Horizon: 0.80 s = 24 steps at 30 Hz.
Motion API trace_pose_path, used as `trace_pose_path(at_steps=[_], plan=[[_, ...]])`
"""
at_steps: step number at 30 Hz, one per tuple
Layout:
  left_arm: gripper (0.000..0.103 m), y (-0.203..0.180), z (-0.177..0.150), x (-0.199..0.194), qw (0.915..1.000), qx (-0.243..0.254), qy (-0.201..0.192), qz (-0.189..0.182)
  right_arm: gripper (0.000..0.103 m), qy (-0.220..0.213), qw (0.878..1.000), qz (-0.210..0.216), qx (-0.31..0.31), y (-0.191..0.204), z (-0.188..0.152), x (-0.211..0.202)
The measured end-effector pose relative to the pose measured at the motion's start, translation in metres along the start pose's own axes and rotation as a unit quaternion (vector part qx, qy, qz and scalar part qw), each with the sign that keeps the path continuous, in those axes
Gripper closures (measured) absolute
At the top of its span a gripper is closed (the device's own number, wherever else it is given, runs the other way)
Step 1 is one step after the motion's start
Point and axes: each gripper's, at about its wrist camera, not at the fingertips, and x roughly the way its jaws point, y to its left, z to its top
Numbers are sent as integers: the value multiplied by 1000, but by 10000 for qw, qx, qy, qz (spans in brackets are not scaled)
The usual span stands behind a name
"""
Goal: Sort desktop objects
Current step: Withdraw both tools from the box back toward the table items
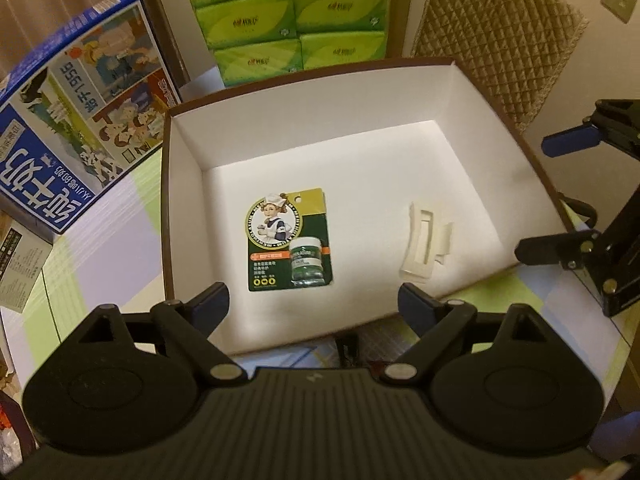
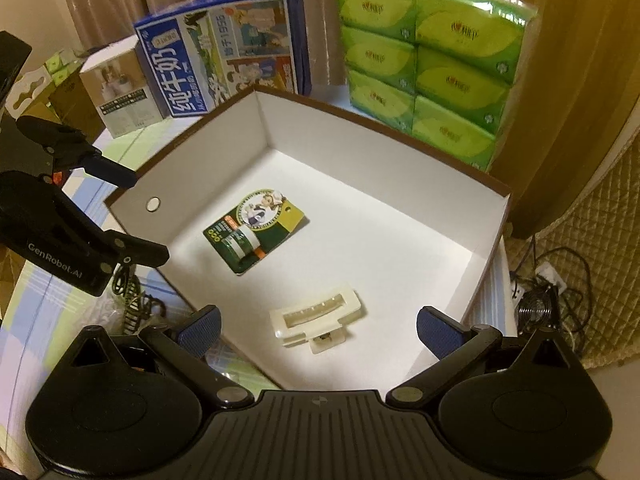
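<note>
Main risk: snagging the thin wall of the open cardboard box [image 1: 532, 160] on the next pass and shoving it across the table [image 1: 100, 248], both tongs hovering right over its near rims. Carded ointment jar [image 1: 290, 240] and cream hair claw clip [image 2: 316, 318] lying apart on box floor. Left tongs [image 1: 314, 304] spread wide, nothing between. Right tongs [image 2: 318, 326] also spread, empty, touching nothing.

Both tools, left tool [image 1: 314, 302] and right tool [image 2: 318, 330], gape empty, angled downward.

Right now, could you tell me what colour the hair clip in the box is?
Cream white; the hair clip shows best in the right wrist view.
</note>
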Motion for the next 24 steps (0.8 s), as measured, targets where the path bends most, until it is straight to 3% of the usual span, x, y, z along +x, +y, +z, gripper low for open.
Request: trace_pose_path(at_steps=[4,12,17,24], plan=[[14,-2,-13,-19,9998,-93,-167,-40,2,-162,9999,38,-34,9,-6,-15],[11,0,-44,-59,9971,-263,-626,354,2,-584,9981,-47,-203,28,-24,-46],[11,-4,-69,-74,9954,-278,-748,525,2,-668,9976,9,-180,37,-36,-60],[10,-1,-99,-88,9933,-593,-865,483,2,-731,9971,103,-170,52,-53,-73]])
